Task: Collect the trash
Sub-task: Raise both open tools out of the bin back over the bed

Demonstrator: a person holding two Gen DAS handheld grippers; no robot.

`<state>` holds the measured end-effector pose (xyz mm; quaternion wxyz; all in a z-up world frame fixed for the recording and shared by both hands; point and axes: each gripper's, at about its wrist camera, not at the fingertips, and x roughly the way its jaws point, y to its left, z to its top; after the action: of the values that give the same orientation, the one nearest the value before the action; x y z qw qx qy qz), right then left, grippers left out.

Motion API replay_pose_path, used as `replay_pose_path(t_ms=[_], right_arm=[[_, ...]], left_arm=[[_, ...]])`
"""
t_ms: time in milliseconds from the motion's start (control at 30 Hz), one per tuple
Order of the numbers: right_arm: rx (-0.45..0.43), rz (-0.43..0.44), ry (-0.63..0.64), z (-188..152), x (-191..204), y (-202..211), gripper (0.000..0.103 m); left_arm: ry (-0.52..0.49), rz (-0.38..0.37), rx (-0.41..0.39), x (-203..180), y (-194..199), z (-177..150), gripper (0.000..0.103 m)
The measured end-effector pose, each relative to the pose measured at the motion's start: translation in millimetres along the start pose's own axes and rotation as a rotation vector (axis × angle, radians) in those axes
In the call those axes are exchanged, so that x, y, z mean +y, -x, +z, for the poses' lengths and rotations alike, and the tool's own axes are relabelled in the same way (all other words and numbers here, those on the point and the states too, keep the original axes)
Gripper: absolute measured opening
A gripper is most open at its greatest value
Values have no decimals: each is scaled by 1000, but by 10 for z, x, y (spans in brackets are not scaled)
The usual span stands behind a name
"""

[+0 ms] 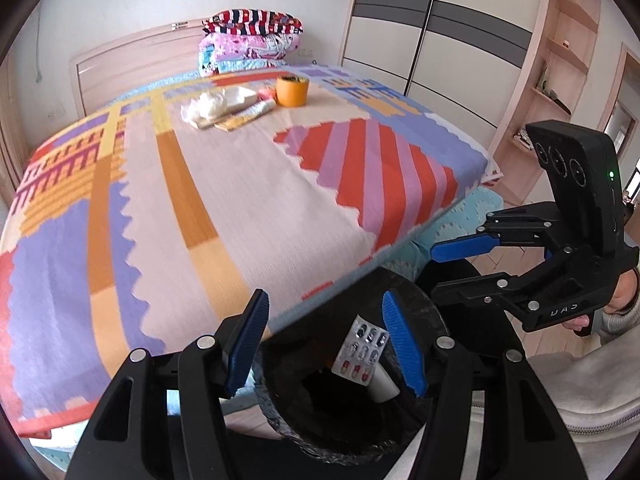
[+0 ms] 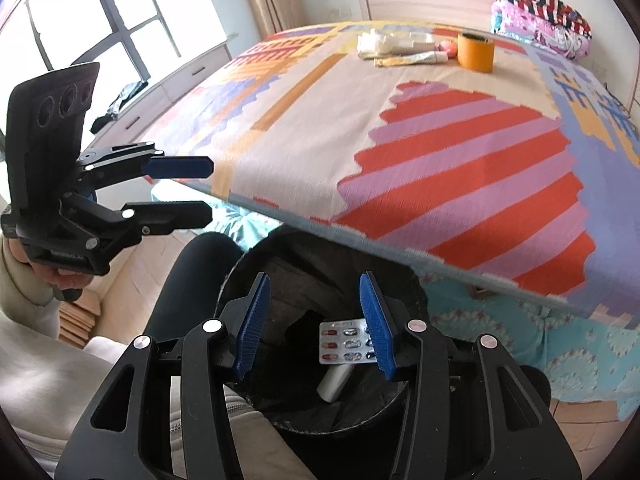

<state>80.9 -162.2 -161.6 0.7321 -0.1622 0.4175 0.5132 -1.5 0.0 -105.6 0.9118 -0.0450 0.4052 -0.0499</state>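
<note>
Both our grippers, left point(image 1: 324, 340) and right point(image 2: 316, 324), hang with jaws apart and empty just above the black bin point(image 2: 240, 276), whose bottom is too dark to make out. Below our fingers, inside it, lie a pill blister point(image 2: 340, 340) and a white tube point(image 2: 334, 384), partly covered. Far ahead on the bed point(image 1: 240, 200) we see crumpled paper point(image 1: 208, 106) and an orange tape roll point(image 1: 292, 90).

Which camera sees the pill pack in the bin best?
The right wrist view. There the pill pack lies nearly flat-on in the bin, so its rows of capsules show, though the right finger covers one edge. In the left wrist view the pack is tilted, and partly hidden behind a blue finger.
</note>
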Motion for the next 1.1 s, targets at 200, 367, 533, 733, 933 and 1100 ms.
replay_pose_path(t_ms=[200,367,533,733,933,1100], right_arm=[[-30,-16,13,93,-23,82,46],[-60,-34,24,193,-62,160,46],[-94,-60,48,350,-101,217,46],[-129,-91,68,587,-192,246,46],[-154,-117,69,813,-345,201,47],[-165,-131,63,966,-469,162,47]], left_arm=[[-9,21,-31,67,73,164,57],[-20,35,-56,106,113,308,57],[-25,49,-87,194,134,508,57],[-18,63,-105,335,84,726,57],[-6,81,-120,501,14,939,57],[-1,90,-124,647,-82,1119,57]])
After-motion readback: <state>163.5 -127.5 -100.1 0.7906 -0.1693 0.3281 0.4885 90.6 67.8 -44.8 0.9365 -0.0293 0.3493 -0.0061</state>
